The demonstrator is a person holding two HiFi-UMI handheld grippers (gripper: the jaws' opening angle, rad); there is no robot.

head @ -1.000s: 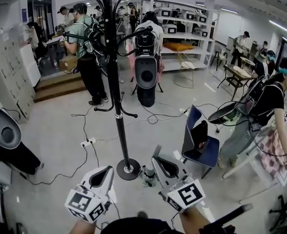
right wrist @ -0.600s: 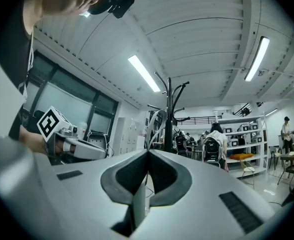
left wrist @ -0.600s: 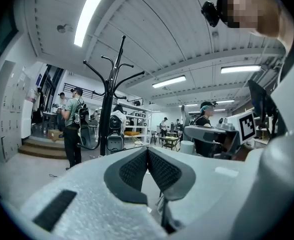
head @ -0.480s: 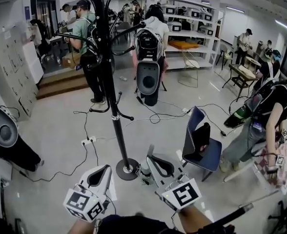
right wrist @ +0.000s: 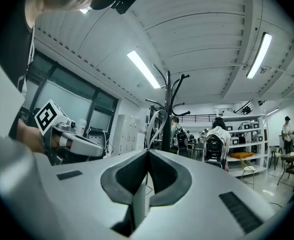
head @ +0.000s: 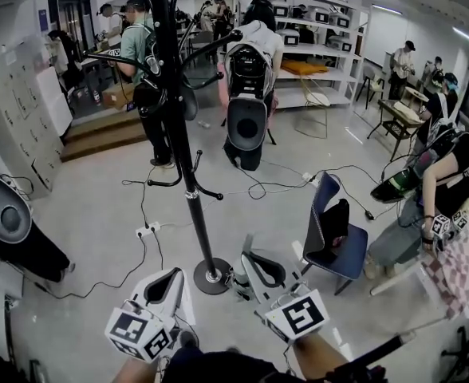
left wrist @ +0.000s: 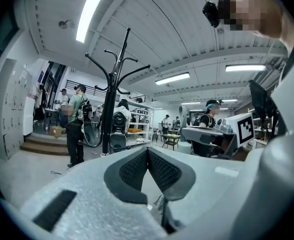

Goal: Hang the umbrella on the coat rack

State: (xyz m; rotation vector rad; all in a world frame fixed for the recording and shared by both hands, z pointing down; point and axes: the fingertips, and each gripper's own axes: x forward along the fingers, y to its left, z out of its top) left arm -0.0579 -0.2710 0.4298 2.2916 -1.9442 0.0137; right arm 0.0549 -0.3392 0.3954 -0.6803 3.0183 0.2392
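The right gripper (head: 248,246) is clenched on the strap loop (right wrist: 151,123) of the umbrella (head: 236,281), which apparently dangles beneath it by the coat rack (head: 188,183) base; left gripper (head: 177,278) closed, empty; the hooks (head: 235,33) stand farther off, well above, slightly left; right gripper nearer.

Coat rack (head: 185,158) pole stands dead ahead, its base (head: 210,276) just beside the right gripper (head: 250,255), whose fingers pinch a strap loop (right wrist: 149,129). Upper hooks (head: 217,43) spread wide overhead and lower hooks (head: 171,180) jut out mid-pole. Floor (head: 91,214) is open on the left with cables (head: 143,234) across it. Blue chair (head: 340,246) crowds the right side.
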